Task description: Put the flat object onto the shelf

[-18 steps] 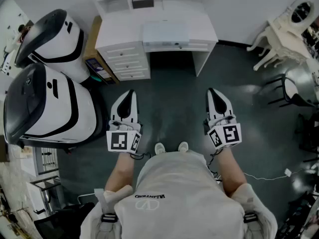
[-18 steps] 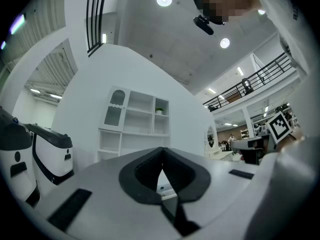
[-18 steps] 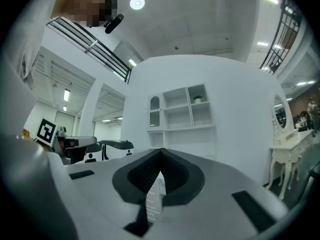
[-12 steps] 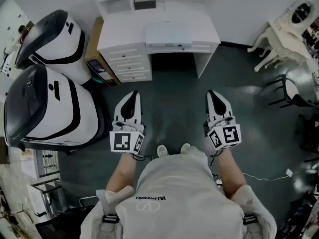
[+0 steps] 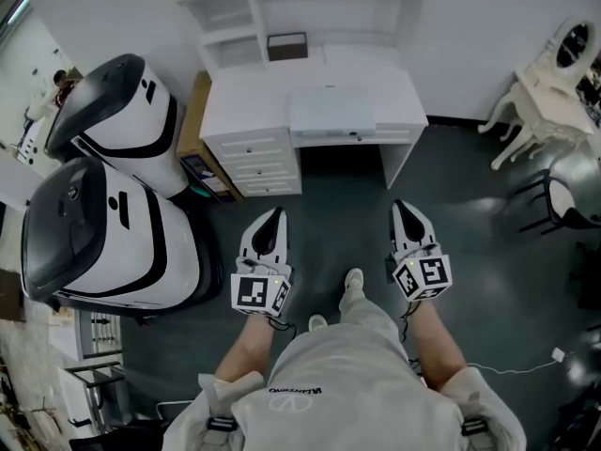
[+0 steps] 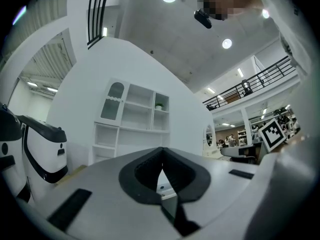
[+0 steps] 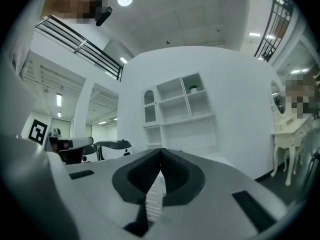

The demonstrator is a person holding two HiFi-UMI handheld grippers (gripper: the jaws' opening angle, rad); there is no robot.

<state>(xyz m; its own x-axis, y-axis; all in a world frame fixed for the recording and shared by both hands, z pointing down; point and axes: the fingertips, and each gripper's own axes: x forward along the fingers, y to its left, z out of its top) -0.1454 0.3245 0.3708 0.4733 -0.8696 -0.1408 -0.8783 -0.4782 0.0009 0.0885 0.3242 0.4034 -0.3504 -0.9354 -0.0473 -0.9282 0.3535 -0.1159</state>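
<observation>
Pointing level toward the white desk (image 5: pixel 246 109), the left tongs (image 5: pixel 274 212) and right tongs (image 5: pixel 402 205) are closed and empty.

white desk (image 5: pixel 249 106): flat pale slab (image 5: pixel 331 113), dark box (image 5: pixel 286 46) at back

ahead: dark floor (image 5: pixel 343 200) open up to the white desk (image 5: pixel 244 101) | left: two big white machines (image 5: pixel 113 242) and a brown cabinet (image 5: pixel 197 134) crowd close — tight | right: chairs (image 5: pixel 540 97) well apart | above desk: shelf (image 5: pixel 235 12) — open-fronted
</observation>
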